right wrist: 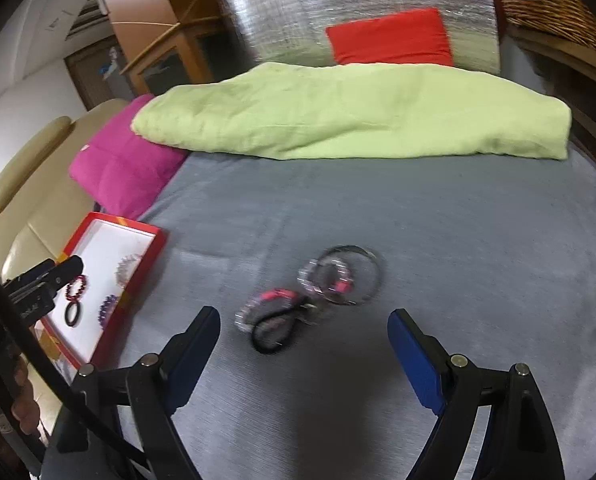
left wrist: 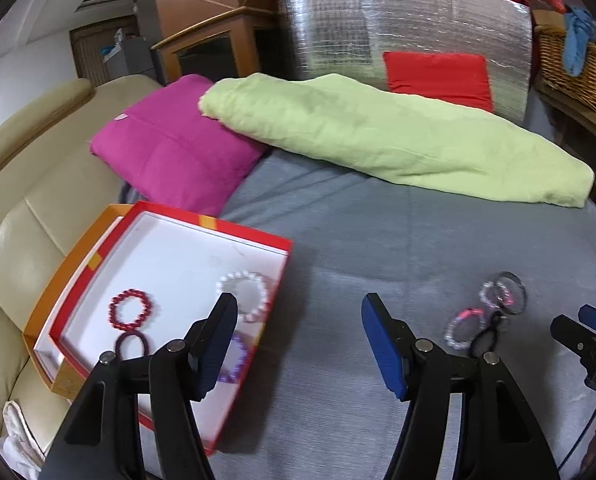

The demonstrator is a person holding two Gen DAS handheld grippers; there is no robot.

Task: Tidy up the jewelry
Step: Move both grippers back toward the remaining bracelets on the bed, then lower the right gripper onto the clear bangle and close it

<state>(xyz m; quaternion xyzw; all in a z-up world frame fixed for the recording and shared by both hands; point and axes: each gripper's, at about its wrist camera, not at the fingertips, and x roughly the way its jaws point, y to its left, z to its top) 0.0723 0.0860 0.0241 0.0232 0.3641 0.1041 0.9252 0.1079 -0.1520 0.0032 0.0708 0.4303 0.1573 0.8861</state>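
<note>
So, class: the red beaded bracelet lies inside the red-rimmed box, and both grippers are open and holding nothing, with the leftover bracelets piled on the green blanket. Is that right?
Not quite. The leftover bracelets lie on the grey bedcover, not the green blanket, as the right wrist view shows. The rest stands.

Blurred and half-hidden pieces

The tangled bracelets (right wrist: 310,300) smear together, their count unclear; the left gripper (left wrist: 300,344) covers part of the purple bracelet (left wrist: 233,360).
</note>
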